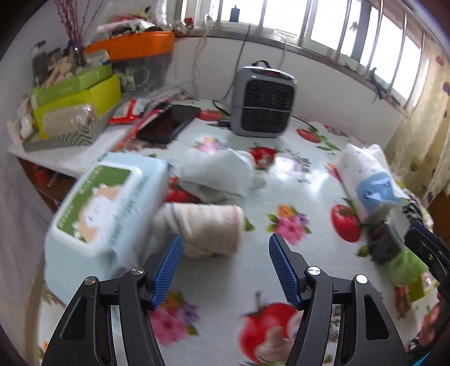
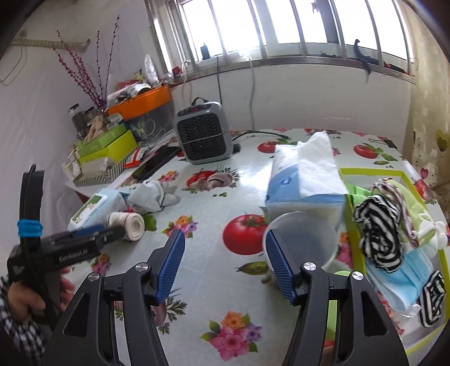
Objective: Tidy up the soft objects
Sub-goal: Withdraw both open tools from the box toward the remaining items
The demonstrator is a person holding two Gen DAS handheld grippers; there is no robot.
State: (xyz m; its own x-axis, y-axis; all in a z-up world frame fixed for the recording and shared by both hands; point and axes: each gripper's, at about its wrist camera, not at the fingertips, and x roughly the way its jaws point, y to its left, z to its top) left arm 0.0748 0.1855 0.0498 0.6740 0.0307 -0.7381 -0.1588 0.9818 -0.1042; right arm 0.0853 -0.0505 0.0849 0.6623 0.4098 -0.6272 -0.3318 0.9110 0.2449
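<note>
Soft items on a fruit-print table: wipes pack (image 2: 97, 207) far left, rolled beige cloth (image 2: 132, 225) touching it, tissue pack (image 2: 305, 180) beside a green-rimmed bin (image 2: 371, 170) of fabrics at right. Left gripper (image 1: 225, 263) and right gripper (image 2: 225, 264) both gape, holding nothing.

A bright barred window (image 2: 281, 25) runs above a white wall (image 2: 309, 95). Below, a table with a glossy tomato-and-flower tablecloth (image 2: 213, 197) holds a grey heater (image 2: 204, 132); patterned curtain (image 1: 422, 126) at right
</note>
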